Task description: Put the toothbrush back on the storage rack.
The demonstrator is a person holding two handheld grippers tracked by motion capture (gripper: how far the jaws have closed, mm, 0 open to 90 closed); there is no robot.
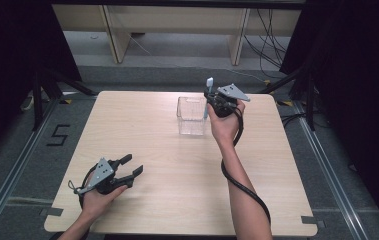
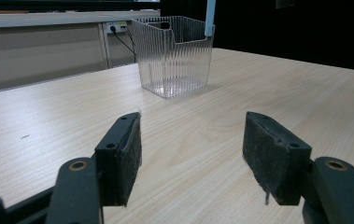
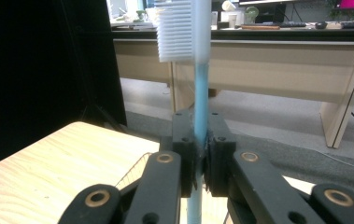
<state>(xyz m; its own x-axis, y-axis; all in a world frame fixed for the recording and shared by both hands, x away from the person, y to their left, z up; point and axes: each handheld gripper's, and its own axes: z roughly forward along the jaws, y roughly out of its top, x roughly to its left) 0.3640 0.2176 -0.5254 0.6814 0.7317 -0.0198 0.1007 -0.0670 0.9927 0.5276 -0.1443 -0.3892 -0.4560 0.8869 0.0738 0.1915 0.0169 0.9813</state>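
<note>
Right claw (image 1: pixel 212 96) raised over the far part of the table (image 1: pixel 177 200), just beside the right wall of the clear ribbed container (image 1: pixel 192 116). The right hand (image 1: pixel 223 122) grips it from below, forearm stretched forward from the near edge, wrist bent up so the claw points upward and away. Its jaws are pressed together on a toothbrush (image 1: pixel 208 95) — blue handle pinched between the pads, white bristle head standing upright above them. In the right gripper view the toothbrush (image 3: pixel 199 107) runs straight up the middle, bristles facing left, handle continuing down below the right claw (image 3: pixel 201 140). From the left gripper view the handle's lower end (image 2: pixel 209 18) shows at the container's (image 2: pixel 174 56) far right corner; whether it touches the rim I cannot tell.

Left claw (image 1: pixel 131 166) low at the near-left of the table, left hand (image 1: pixel 97 197) resting near the edge, claw aimed toward the container but well apart from it. Jaws spread wide, nothing between them — bare table between the pads (image 2: pixel 128 149) of the left claw (image 2: pixel 193 158).
</note>
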